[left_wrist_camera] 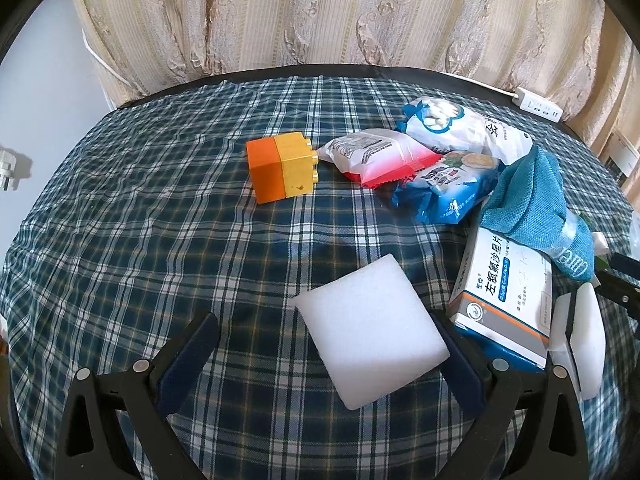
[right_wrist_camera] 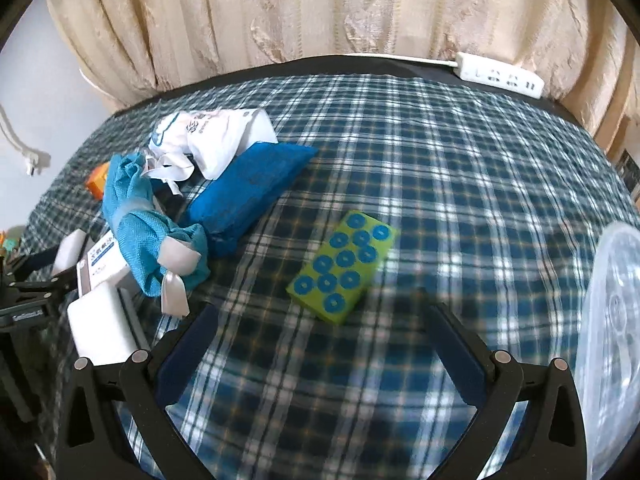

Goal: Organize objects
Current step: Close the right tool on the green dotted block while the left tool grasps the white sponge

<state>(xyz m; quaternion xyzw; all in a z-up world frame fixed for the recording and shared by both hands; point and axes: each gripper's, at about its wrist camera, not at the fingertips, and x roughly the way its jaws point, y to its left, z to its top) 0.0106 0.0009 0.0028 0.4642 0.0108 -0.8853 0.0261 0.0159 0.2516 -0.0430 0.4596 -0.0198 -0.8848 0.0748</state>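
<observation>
In the left wrist view my left gripper [left_wrist_camera: 326, 354] stands open over the plaid cloth, and a white foam block [left_wrist_camera: 370, 330] lies between its fingers without being pressed. Farther off sits an orange and yellow toy brick [left_wrist_camera: 280, 166]. To its right lie snack packets [left_wrist_camera: 378, 156], a blue packet [left_wrist_camera: 448, 188], a cotton swab bag [left_wrist_camera: 460, 126], a teal cloth [left_wrist_camera: 536, 208] and a medicine box [left_wrist_camera: 506, 300]. In the right wrist view my right gripper [right_wrist_camera: 320, 344] is open with nothing in it. Just beyond it lies a green card with blue dots [right_wrist_camera: 344, 266].
A blue pouch [right_wrist_camera: 250, 192] and the teal cloth [right_wrist_camera: 148, 236] lie left of the green card. A clear plastic lid [right_wrist_camera: 612, 340] sits at the right edge. A white power strip [right_wrist_camera: 500, 74] rests at the table's far edge before beige curtains [right_wrist_camera: 320, 12].
</observation>
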